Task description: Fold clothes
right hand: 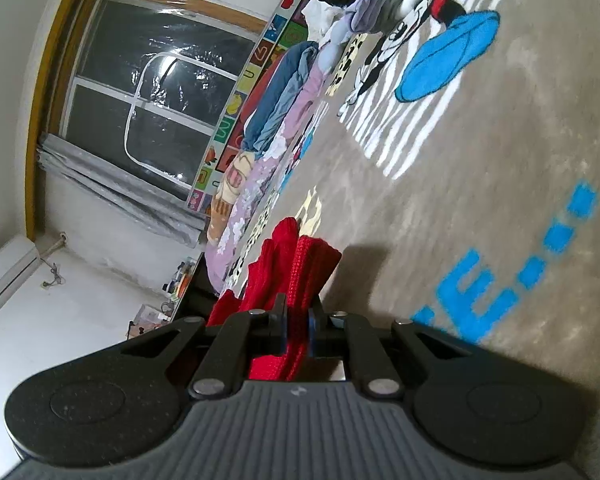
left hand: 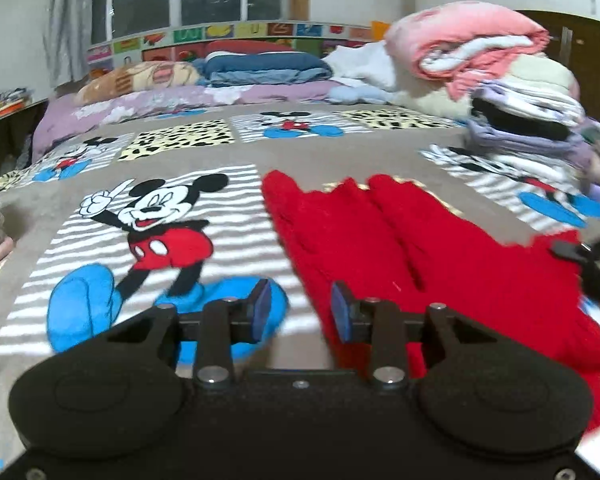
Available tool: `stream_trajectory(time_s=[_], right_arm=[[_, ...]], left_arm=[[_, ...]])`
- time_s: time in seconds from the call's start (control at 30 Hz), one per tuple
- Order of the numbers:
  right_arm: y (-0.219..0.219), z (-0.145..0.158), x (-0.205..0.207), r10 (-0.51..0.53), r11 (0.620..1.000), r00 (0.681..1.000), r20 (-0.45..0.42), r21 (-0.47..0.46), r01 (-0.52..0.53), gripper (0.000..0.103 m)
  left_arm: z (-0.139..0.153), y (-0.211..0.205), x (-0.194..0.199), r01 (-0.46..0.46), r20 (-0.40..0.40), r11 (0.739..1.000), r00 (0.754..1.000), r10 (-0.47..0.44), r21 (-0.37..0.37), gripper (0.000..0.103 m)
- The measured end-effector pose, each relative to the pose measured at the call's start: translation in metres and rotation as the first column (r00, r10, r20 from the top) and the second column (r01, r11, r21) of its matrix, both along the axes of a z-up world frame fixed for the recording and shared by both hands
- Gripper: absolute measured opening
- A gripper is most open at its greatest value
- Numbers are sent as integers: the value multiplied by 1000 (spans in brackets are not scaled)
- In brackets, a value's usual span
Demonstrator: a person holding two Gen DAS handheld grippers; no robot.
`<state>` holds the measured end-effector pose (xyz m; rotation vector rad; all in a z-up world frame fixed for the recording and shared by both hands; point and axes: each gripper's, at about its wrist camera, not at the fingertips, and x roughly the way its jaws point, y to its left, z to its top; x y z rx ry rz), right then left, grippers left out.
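left gripper body: your matte black plastic left gripper [left hand: 300,312] has two round, disc-like lobes flanking a flat centre plate.
left pads: blue rubber pads [left hand: 342,312] face each other on black finger blocks.
left fasteners: you can see silver pivot pins and small screws (one sits mid-plate).
right gripper body: your black right gripper [right hand: 298,330] has a ribbed grey top with a tiny white mark.
right linkage: black bars carry silver rivets; thin blue pad edges show.

No legible text; blue letters on the blanket [right hand: 500,208] stay unreadable
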<state>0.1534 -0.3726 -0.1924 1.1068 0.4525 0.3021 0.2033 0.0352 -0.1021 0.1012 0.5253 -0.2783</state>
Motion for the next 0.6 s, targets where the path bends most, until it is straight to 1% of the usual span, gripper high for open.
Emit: stream_trajectory(time_s=[0.03, 0.17, 0.23, 0.33, 0.6], right_arm=[[0, 0, 0, 2, 1000, 1000, 0, 3, -2, 11], [-1, -2, 1, 9, 1000, 1000, 0, 15, -9, 11], [0, -2, 2, 12, 1000, 1000, -4, 14, -12, 11], [1, -2, 3, 15, 1000, 1000, -10, 12, -15, 11], [3, -1, 6, 23, 1000, 999, -26, 6, -23, 11]], left_arm=[[-1, -2, 12, -2, -2, 1000, 1000, 2, 7, 29], [-4, -14, 55, 11, -24, 999, 1000, -10, 36, 29], [-8, -21, 70, 24, -39, 998, 999, -21, 65, 26], [-11, -30, 89, 43, -57, 994, 998, -37, 104, 25], [-15, -42, 124, 40, -69, 983, 997, -28, 179, 25]])
